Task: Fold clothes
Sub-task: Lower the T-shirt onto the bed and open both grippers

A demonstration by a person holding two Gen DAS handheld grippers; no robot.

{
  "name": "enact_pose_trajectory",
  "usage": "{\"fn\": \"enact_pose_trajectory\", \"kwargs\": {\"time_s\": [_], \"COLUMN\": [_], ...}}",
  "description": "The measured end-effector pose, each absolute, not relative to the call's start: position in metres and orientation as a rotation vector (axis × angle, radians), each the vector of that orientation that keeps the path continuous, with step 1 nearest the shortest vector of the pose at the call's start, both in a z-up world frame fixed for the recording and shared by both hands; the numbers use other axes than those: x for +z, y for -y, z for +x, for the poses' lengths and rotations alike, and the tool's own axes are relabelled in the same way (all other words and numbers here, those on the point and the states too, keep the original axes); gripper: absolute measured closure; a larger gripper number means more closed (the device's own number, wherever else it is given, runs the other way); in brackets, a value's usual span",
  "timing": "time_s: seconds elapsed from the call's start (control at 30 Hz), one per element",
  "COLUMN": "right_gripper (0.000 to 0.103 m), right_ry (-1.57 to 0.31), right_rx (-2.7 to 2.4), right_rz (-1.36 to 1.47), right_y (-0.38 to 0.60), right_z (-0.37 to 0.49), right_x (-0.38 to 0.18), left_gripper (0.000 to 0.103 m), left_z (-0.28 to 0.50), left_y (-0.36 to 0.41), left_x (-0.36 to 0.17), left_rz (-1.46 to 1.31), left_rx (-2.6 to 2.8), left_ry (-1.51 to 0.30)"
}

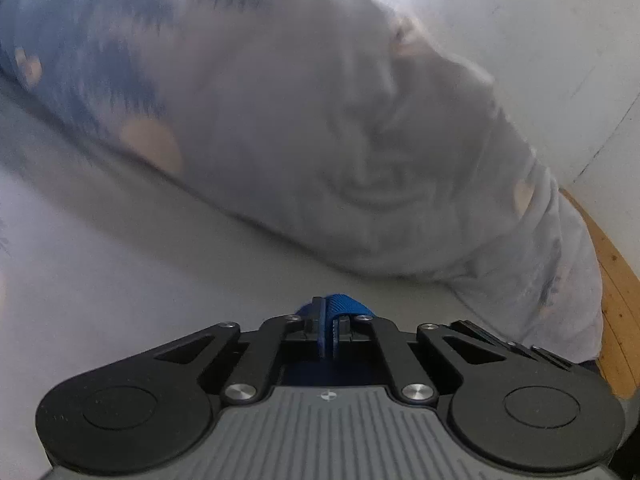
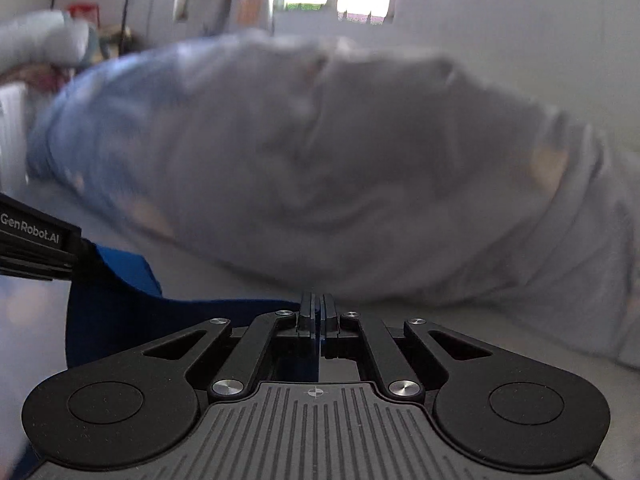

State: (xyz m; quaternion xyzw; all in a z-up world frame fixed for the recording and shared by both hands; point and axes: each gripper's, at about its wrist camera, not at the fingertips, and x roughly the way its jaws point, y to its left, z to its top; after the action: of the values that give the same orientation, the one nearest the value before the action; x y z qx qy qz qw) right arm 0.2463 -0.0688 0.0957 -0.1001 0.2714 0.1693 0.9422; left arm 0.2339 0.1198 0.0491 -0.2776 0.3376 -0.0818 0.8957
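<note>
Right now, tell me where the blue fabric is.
The blue fabric is pinched in both claws: in the right wrist view it runs left from the right claw, and in the left wrist view the left claw clamps it, before the grey garment.

The soft, creased pale grey cloth garment [image 1: 320, 128] lies on a smooth matt white tabletop [image 1: 120, 264]; a ribbed blue fabric strip [image 1: 344, 308] shows too.
</note>
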Motion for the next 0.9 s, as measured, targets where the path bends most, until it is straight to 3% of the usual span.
{"fn": "enact_pose_trajectory", "kwargs": {"time_s": [0.03,0.07,0.1,0.13,0.17,0.2,0.27,0.53,0.73,0.9], "right_gripper": [0.097,0.095,0.086,0.066,0.057,0.045,0.042,0.012,0.010,0.010], "right_ry": [-0.580,-0.588,-0.593,-0.589,-0.573,-0.552,-0.497,-0.400,-0.492,-0.565], "right_rx": [0.335,0.319,0.301,0.273,0.241,0.220,0.190,0.139,0.031,0.039], "right_rz": [-0.197,-0.178,-0.158,-0.125,-0.075,-0.034,0.051,0.331,0.474,0.510], "right_y": [0.069,0.070,0.072,0.077,0.085,0.094,0.115,0.212,0.291,0.298], "right_z": [0.250,0.253,0.256,0.255,0.250,0.243,0.224,0.067,-0.052,-0.139], "right_x": [0.087,0.082,0.078,0.078,0.077,0.078,0.085,0.118,0.103,0.102], "left_gripper": [0.078,0.062,0.049,0.023,0.011,0.009,0.001,0.000,0.000,0.000], "left_z": [0.235,0.234,0.232,0.227,0.221,0.215,0.192,0.066,-0.052,-0.139], "left_y": [-0.121,-0.121,-0.122,-0.123,-0.126,-0.129,-0.133,-0.167,-0.175,-0.186], "left_x": [0.041,0.036,0.030,0.027,0.028,0.029,0.037,0.085,0.114,0.127], "left_rz": [-0.586,-0.593,-0.599,-0.596,-0.593,-0.590,-0.602,-0.625,-0.503,-0.614], "left_rx": [-0.185,-0.202,-0.217,-0.225,-0.237,-0.253,-0.298,-0.352,-0.352,-0.322], "left_ry": [-0.721,-0.737,-0.751,-0.750,-0.727,-0.705,-0.680,-0.630,-0.669,-0.681]}}
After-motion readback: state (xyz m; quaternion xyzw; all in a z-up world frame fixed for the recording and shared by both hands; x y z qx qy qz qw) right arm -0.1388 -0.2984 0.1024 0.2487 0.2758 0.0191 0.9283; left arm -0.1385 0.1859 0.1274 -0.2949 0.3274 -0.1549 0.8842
